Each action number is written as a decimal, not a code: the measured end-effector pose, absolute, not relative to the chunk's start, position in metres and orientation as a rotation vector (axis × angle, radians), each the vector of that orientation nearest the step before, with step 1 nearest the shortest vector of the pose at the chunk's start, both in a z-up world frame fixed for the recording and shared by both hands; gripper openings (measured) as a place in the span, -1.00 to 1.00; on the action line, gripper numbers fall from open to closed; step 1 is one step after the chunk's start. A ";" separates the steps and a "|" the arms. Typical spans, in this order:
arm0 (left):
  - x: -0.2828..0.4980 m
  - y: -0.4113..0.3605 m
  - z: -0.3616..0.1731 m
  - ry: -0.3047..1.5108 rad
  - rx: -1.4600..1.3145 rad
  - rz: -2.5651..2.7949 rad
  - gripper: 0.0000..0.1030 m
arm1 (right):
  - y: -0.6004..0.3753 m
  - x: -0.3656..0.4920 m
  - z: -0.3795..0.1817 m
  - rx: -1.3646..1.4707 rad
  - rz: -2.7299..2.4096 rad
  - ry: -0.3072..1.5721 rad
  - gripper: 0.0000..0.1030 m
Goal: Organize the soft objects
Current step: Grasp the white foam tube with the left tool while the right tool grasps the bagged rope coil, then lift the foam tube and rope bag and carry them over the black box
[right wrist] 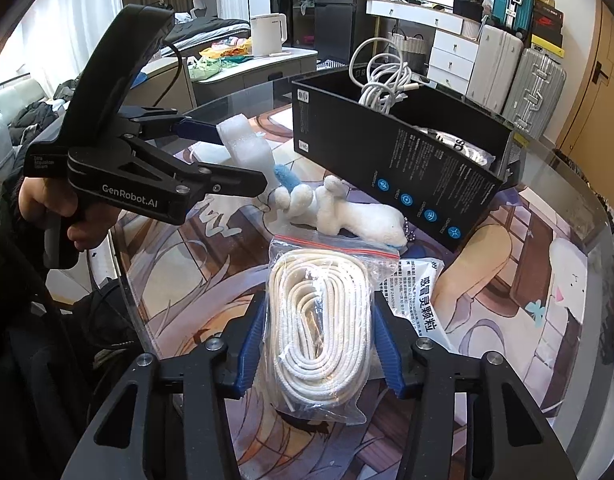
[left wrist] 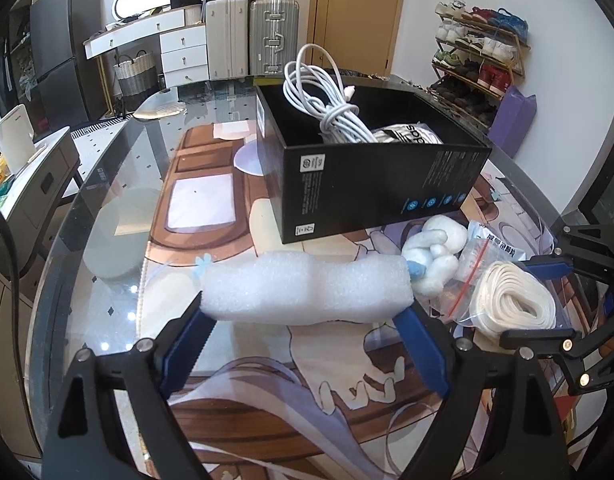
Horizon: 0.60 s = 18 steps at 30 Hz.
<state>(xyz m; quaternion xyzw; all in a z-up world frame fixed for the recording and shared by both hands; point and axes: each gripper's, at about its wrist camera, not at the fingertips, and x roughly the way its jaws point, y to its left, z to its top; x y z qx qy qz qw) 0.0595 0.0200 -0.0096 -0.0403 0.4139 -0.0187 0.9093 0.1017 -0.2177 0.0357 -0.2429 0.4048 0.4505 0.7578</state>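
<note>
My left gripper point(left wrist: 305, 316) is shut on a white foam block point(left wrist: 307, 290), held across its ends just above the printed mat. It also shows in the right wrist view point(right wrist: 231, 156) with the foam point(right wrist: 247, 148). My right gripper point(right wrist: 317, 332) is shut on a clear zip bag of coiled white rope point(right wrist: 321, 320); the bag also shows in the left wrist view point(left wrist: 511, 300). A white plush toy point(right wrist: 339, 208) lies between them. An open black box point(left wrist: 371, 184) holds a white cable bundle point(left wrist: 327, 100) and a black-and-white item.
A white medicine sachet point(right wrist: 419, 296) lies under the rope bag. The printed mat point(left wrist: 211, 216) covers a round glass table point(left wrist: 107, 184). Suitcases, drawers and a shoe rack stand beyond the table.
</note>
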 end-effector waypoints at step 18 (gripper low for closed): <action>0.054 0.019 0.015 0.780 -0.076 -0.035 0.73 | -0.234 0.103 0.068 -0.432 0.971 0.789 -0.02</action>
